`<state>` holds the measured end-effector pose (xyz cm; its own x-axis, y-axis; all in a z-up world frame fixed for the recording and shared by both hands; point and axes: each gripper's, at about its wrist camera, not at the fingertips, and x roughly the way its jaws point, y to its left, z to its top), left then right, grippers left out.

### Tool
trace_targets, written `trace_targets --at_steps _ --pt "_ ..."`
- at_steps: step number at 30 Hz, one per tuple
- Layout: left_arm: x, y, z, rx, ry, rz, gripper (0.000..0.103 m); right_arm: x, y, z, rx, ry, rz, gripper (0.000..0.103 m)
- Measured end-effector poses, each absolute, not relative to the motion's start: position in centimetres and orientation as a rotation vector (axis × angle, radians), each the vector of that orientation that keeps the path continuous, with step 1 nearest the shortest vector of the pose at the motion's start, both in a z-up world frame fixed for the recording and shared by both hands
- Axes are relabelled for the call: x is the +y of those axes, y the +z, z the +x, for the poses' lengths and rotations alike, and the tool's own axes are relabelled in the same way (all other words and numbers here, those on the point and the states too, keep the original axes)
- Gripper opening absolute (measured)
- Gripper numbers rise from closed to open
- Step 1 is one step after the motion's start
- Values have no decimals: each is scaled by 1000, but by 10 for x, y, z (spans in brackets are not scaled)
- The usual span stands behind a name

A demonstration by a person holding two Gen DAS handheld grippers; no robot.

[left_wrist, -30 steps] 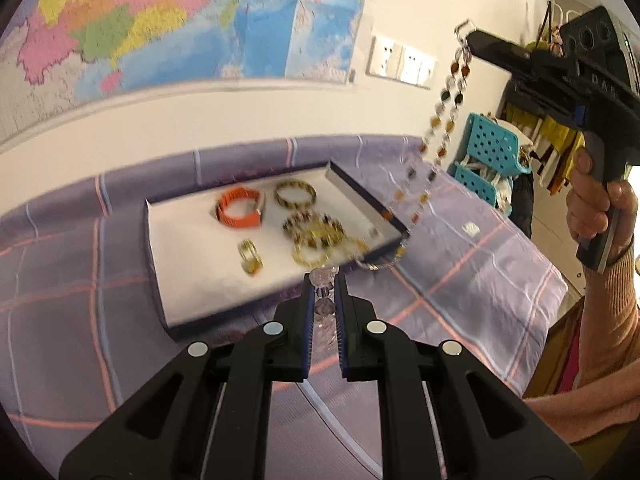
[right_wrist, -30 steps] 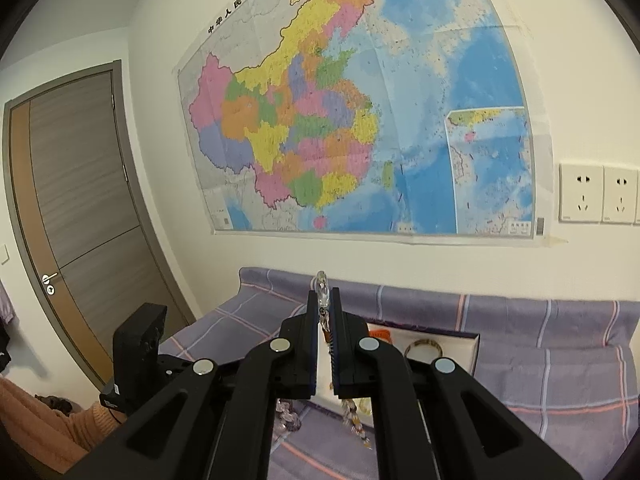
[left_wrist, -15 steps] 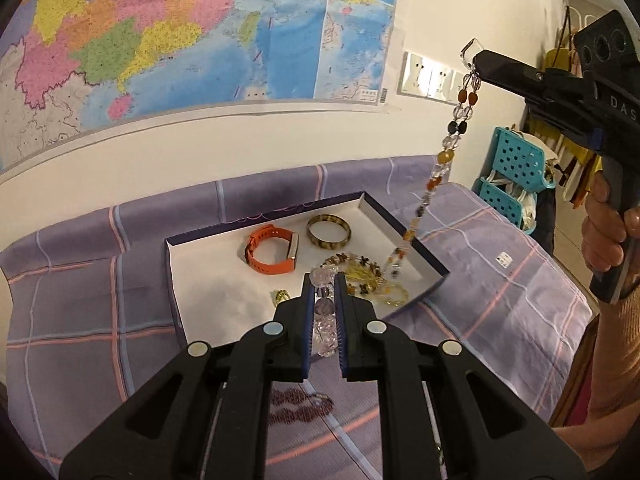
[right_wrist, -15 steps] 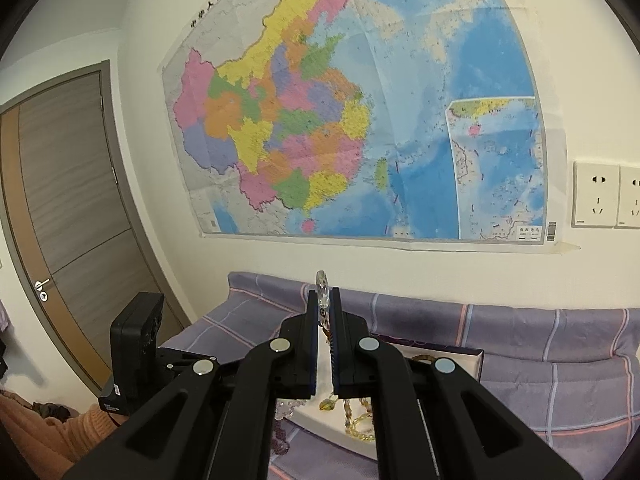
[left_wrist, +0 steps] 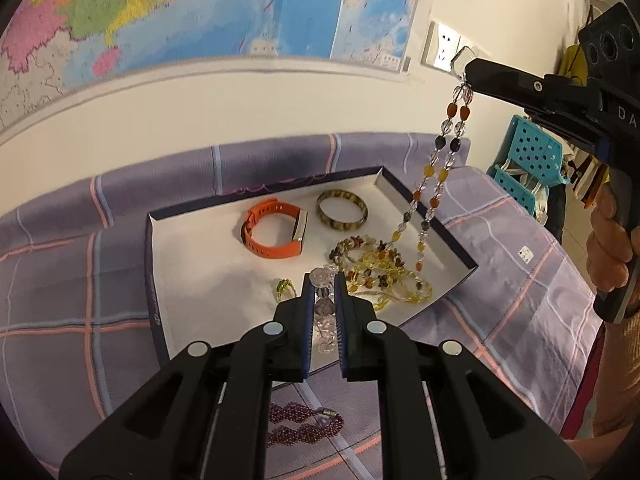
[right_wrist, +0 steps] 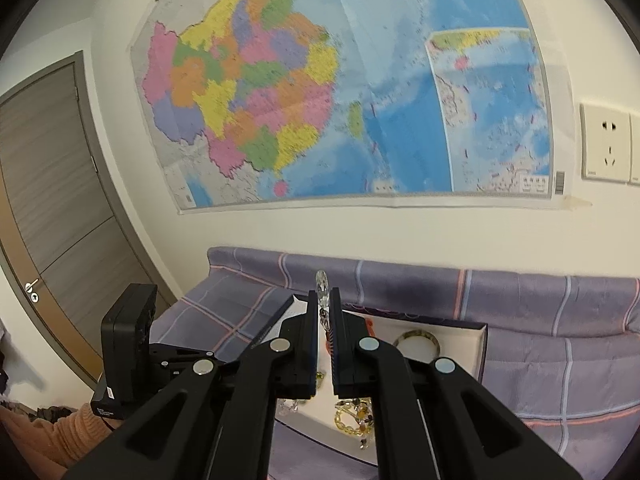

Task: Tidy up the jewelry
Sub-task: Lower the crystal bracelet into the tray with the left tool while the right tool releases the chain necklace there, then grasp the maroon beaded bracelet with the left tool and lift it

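My right gripper [left_wrist: 466, 74] pinches the beaded necklace [left_wrist: 434, 176] dangling above the tray [left_wrist: 460, 254]; my left gripper [left_wrist: 324, 286] clamps clear beads [left_wrist: 322, 278] over it.

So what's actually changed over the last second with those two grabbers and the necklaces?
The right gripper has carried its long multicoloured bead necklace over the white tray; its lower end, which hung past the tray's edge a second ago, now trails onto the yellow bead pile. Both grippers stay clamped: the left gripper keeps its clear bead strand. The orange watch and bangle haven't moved.
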<state>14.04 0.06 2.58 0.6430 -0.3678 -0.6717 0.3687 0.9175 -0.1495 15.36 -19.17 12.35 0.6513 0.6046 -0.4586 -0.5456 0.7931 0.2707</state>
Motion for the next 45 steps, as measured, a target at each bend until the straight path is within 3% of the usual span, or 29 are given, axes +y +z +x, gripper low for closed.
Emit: trace_targets --at_steps 27,33,45 --pt "5 -23 183 911 -309 -21 14 -186 28 202 802 607 125 4" --pt "10 -17 176 883 -282 -24 33 -187 10 204 856 595 125 8" --pt "48 12 109 716 -270 -52 48 -197 10 167 835 597 128 42"
